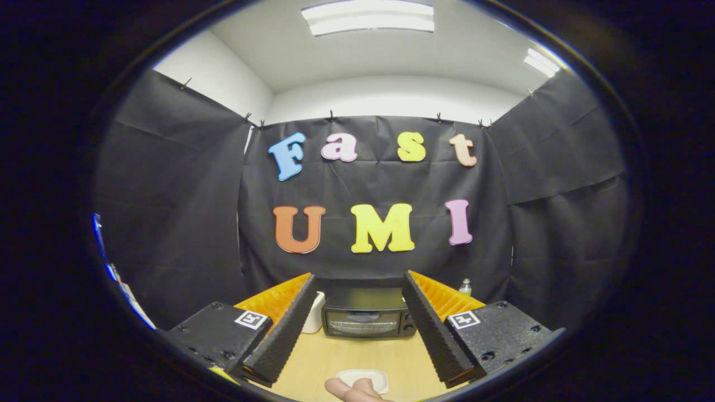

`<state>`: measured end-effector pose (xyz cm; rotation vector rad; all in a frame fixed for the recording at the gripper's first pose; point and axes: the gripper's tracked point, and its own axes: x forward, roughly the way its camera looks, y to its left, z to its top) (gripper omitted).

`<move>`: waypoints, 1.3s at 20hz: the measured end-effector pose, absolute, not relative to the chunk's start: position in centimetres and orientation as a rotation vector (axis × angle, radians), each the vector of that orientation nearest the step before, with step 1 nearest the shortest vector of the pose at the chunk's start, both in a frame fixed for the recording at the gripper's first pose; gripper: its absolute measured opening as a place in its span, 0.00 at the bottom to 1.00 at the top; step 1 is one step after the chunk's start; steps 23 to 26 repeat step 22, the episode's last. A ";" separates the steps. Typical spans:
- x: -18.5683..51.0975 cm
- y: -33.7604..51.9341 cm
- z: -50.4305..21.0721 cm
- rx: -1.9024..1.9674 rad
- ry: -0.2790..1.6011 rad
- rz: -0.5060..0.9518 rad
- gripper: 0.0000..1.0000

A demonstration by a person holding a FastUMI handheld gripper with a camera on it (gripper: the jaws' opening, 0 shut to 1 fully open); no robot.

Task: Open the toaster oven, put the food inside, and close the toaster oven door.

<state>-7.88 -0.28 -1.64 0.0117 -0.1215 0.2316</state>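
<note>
hand-held gripper [357, 296] open, toaster oven [367, 319] shut ahead

Black toaster oven [368, 315], pale wooden table [346, 357], orange-and-black ribbed claw [357, 301] fingers.

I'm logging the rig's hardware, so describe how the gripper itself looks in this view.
The gripper has two long fingers with black, finely ribbed pads on the inner faces and orange ribbed backs. Each finger sits on a black textured block with screw holes, topped by a small square black-and-white marker. No cables are visible. The jaws stand wide apart, with the toaster oven beyond them.
</note>
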 end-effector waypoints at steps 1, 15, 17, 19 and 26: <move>-7.7 -0.6 -1.7 0.005 -0.121 0.230 1.00; -5.9 -2.3 -3.7 0.005 -0.080 0.209 1.00; -5.7 -2.5 -3.9 0.007 -0.078 0.206 1.00; -5.9 -2.4 -4.0 -0.005 -0.079 0.207 1.00; -6.0 -1.9 -4.3 -0.018 -0.083 0.221 1.00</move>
